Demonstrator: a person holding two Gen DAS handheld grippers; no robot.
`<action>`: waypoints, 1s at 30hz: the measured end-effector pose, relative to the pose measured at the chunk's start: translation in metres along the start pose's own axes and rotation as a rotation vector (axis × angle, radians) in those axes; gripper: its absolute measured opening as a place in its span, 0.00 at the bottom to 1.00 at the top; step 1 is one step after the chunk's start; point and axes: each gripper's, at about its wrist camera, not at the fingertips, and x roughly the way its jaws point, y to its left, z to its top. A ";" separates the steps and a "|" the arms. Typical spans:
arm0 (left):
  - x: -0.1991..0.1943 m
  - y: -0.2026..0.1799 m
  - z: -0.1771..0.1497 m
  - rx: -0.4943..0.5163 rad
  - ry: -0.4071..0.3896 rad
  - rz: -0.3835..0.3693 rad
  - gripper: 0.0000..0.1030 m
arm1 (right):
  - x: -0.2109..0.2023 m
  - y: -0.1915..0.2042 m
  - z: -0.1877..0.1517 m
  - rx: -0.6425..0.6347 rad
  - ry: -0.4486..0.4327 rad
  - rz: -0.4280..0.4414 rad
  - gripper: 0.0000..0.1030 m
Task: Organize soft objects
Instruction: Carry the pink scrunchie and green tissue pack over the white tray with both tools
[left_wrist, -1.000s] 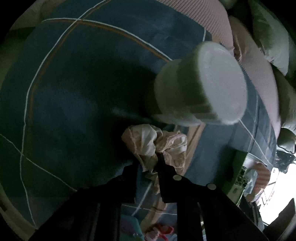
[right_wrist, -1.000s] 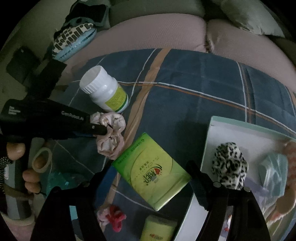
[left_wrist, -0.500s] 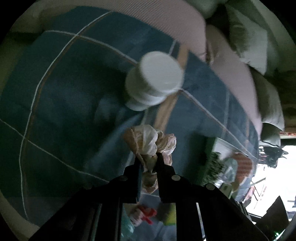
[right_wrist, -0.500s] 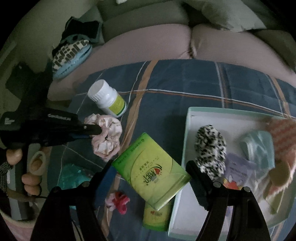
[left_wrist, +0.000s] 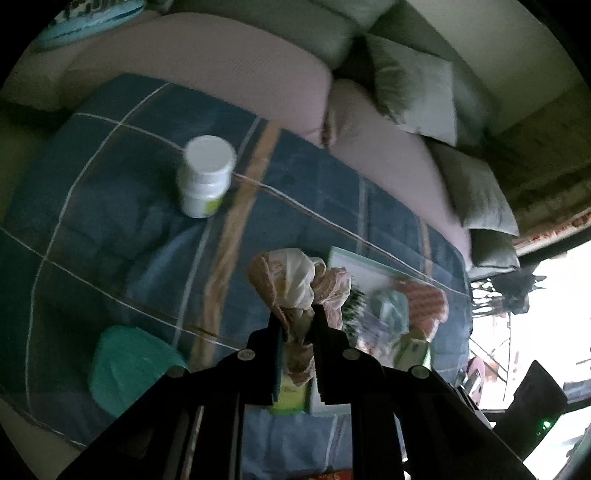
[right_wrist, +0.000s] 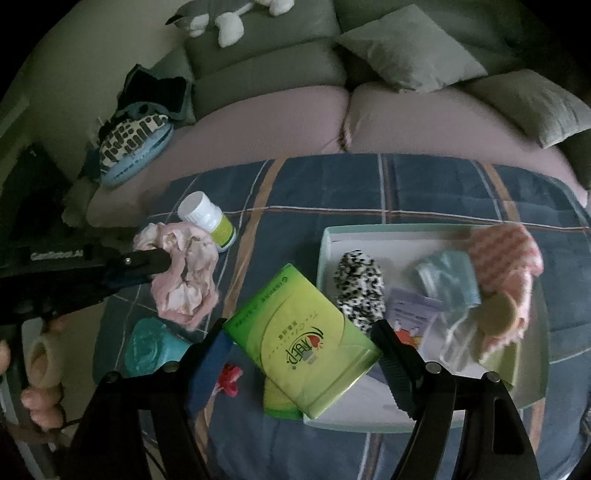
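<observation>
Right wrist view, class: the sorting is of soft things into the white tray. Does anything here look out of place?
Yes. A hard white plastic pill bottle lies tipped on its side on the blue plaid blanket, no soft item. Also, the right gripper holds a green tissue pack whose corner overhangs the white tray.

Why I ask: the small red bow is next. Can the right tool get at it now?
Probably not: the right tool is already shut on the green tissue pack, which hangs partly over the red bow.
</observation>
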 end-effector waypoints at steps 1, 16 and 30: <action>-0.002 -0.005 -0.002 0.008 -0.004 -0.010 0.14 | -0.003 -0.003 -0.001 0.004 -0.007 -0.003 0.77; 0.016 -0.059 -0.018 0.049 -0.093 -0.049 0.14 | -0.016 -0.077 0.005 0.159 -0.091 -0.049 0.77; 0.043 -0.098 -0.016 0.104 -0.120 -0.049 0.15 | -0.026 -0.145 0.005 0.288 -0.156 -0.155 0.77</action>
